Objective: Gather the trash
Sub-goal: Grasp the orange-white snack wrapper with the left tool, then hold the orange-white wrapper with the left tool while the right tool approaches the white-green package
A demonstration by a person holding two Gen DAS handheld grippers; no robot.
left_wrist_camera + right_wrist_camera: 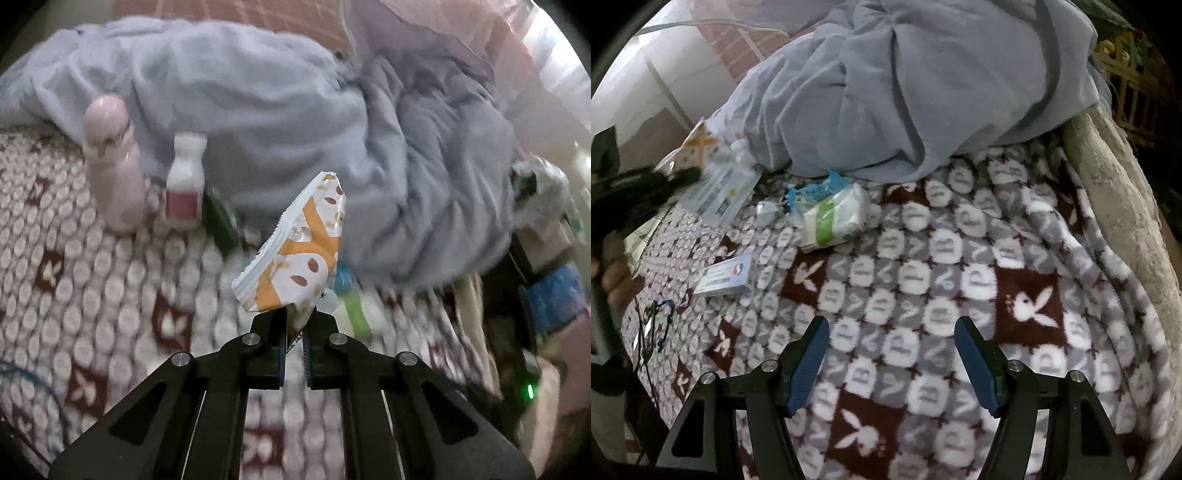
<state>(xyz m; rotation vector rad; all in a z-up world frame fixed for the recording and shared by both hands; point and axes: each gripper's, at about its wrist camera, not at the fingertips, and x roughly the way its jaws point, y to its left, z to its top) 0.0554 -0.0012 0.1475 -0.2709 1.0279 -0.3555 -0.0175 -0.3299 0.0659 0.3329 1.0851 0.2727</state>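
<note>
The patterned blanket [923,280] carries the only signs that read clearly: white rabbit-head logos with a bow tie on its dark red squares, and a capital letter P inside many of its white ovals. The small flat box [726,277] lying on the blanket bears a round red, white and blue emblem and lines of print too small to read. The clear plastic packet [718,194] near the grey cloth shows blocks of print and a code-like square, all illegible. The orange and white wrapper [299,254] shows brown oval shapes and no readable words.
</note>
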